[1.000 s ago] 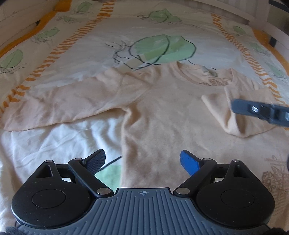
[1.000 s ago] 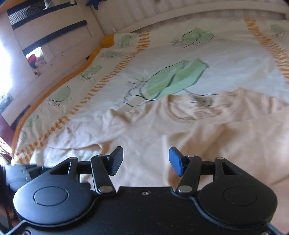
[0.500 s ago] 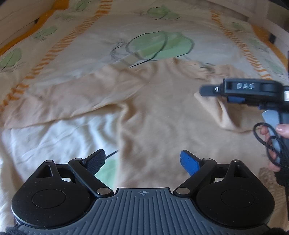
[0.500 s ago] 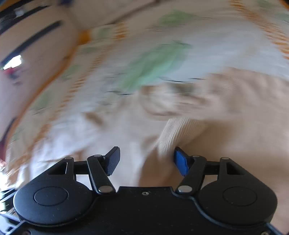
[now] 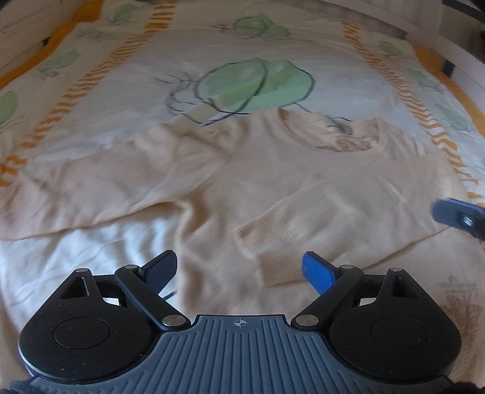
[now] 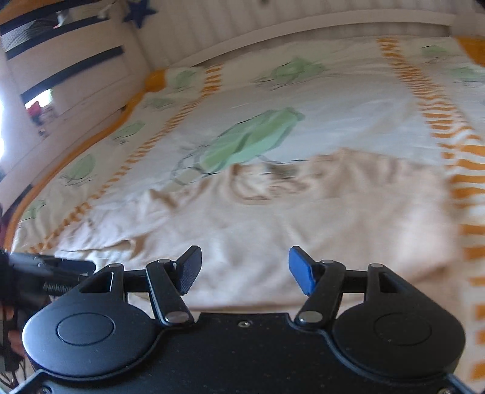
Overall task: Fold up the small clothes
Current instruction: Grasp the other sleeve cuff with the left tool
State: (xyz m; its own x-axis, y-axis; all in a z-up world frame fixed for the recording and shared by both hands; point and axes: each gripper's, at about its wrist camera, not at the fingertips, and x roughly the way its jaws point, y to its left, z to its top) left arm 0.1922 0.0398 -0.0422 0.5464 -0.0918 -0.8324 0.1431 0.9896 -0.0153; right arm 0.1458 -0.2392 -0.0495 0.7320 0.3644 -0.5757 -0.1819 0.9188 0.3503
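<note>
A small peach long-sleeved sweater [image 5: 272, 169] lies flat on the bed, neck away from me. Its right sleeve is folded across the body, with the ribbed cuff [image 5: 272, 245] near my left gripper. Its left sleeve [image 5: 100, 181] stretches out to the left. My left gripper [image 5: 239, 269] is open and empty just above the sweater's lower body. My right gripper [image 6: 244, 266] is open and empty over the sweater [image 6: 303, 218]; its tip shows at the right edge of the left wrist view [image 5: 457, 215].
A white bedspread [image 5: 242, 48] with green leaf prints and orange stripes covers the bed. A white slatted headboard [image 6: 303, 18] and a side rail [image 6: 69, 75] border it. The left gripper's body [image 6: 45, 269] shows at the left of the right wrist view.
The right sleeve now lies folded across the sweater's body with its cuff near the left gripper. The right gripper has let it go and pulled back to the right.
</note>
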